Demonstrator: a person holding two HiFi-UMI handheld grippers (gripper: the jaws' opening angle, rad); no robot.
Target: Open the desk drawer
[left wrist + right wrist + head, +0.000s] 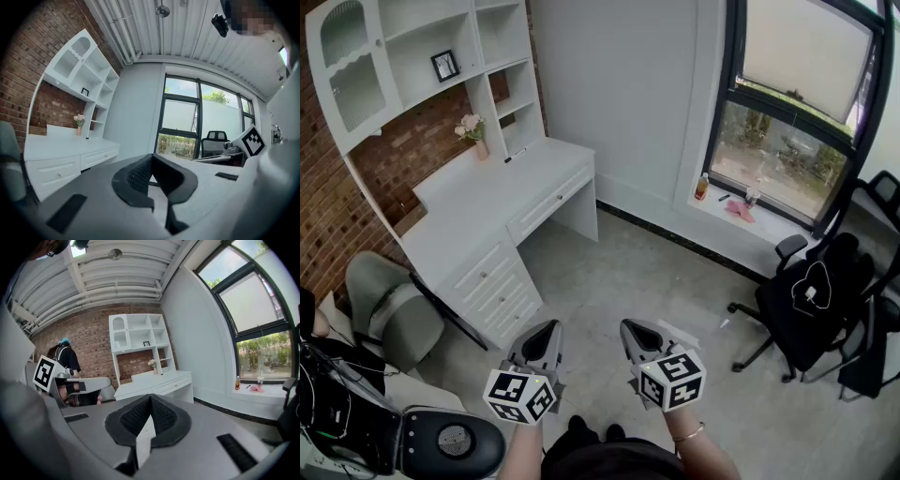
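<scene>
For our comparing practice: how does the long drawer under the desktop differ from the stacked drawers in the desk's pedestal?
The long drawer is one wide front; the stacked drawers are narrower fronts. The long drawer sits alone just under the desktop; the stacked drawers run one below another towards the floor. Both are white and shut.

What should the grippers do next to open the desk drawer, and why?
Probably step closer first: the left gripper and right gripper are shut and empty over the floor, well short of the white desk, whose drawers are all closed.
</scene>
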